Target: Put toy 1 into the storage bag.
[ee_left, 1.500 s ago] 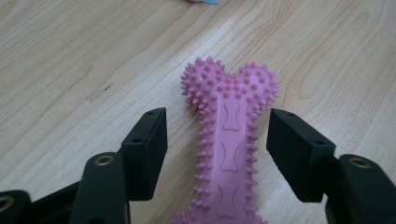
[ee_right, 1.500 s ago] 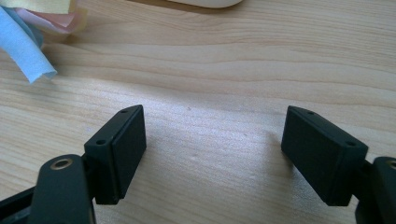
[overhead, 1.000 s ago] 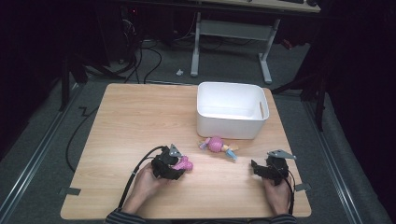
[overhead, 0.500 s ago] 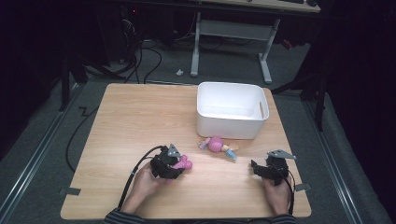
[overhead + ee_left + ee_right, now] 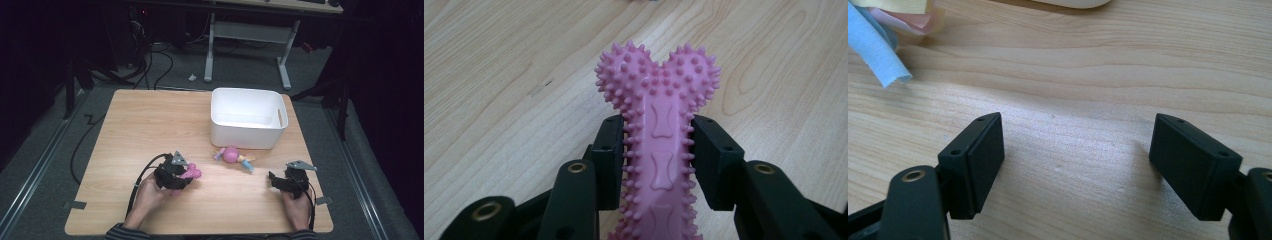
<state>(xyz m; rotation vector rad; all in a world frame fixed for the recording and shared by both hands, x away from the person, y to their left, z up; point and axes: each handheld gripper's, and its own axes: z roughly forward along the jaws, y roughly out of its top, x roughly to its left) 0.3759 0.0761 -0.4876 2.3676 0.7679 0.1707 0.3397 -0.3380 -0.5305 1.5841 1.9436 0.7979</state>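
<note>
My left gripper (image 5: 656, 145) is clamped on the pink spiked bone toy (image 5: 658, 125) — its jaws have just closed, pads pressing either side of the shaft, with the knobbed end sticking out above them. In the high view the toy (image 5: 191, 173) sits lower left of centre on the wooden table (image 5: 150, 125). My right gripper (image 5: 1075, 160) rests at lower right, jaws wide apart over bare wood — nothing between them.

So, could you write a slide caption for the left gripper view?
Left gripper fingers shut on a pink spiky bone toy over the wooden table.
</note>
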